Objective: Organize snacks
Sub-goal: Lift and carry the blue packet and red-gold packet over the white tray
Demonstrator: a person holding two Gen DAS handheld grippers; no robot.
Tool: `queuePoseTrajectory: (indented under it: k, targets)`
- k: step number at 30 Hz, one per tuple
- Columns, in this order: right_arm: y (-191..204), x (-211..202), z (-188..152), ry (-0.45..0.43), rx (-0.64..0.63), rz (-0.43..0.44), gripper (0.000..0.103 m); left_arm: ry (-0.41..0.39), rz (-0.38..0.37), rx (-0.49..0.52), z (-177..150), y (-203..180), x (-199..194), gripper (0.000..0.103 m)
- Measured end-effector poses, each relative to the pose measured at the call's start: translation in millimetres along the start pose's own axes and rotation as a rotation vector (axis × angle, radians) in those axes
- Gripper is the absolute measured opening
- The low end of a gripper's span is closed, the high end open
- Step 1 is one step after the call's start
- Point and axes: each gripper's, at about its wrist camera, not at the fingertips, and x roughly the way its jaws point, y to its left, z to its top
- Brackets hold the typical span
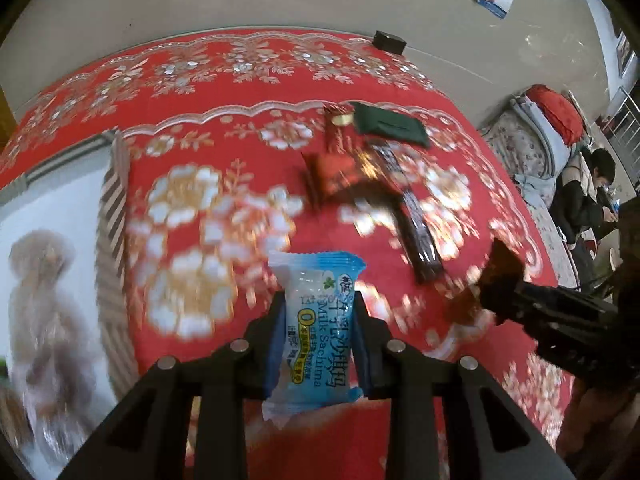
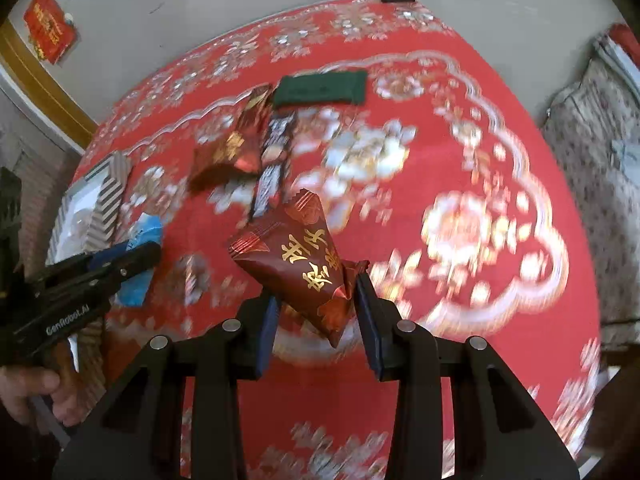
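My left gripper (image 1: 319, 304) is shut on a light blue Milk Sachima packet (image 1: 316, 328) and holds it above the red tablecloth; it also shows in the right wrist view (image 2: 140, 256). My right gripper (image 2: 316, 292) is shut on a dark red packet with gold characters (image 2: 296, 264), also lifted; in the left wrist view it shows at the right (image 1: 492, 284). A pile of snacks lies further back: a green packet (image 1: 390, 124), red packets (image 1: 332, 172) and a long dark bar (image 1: 416, 224). A striped box (image 1: 114, 216) with white inside holds blurred snacks at the left.
The table has a red flowered cloth (image 2: 460, 160). A small black box (image 1: 389, 41) sits at its far edge by the wall. A person (image 1: 592, 192) sits at the right beside a bed.
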Motion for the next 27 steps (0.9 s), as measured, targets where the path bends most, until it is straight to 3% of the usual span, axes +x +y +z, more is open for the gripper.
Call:
queuePoseTrajectory:
  k: [9,27]
  targets:
    - [26.7,-18.3,-20.0,-0.027,-0.07,0.021,0.036,-0.061,0.068,0.032,-23.0,-7.3,-33.9,0.032]
    - [60.3,-40.3,-28.2,-0.076,-0.137,0.022,0.036,-0.131,0.06,0.037,-32.3,-2.0,-65.6,0.032]
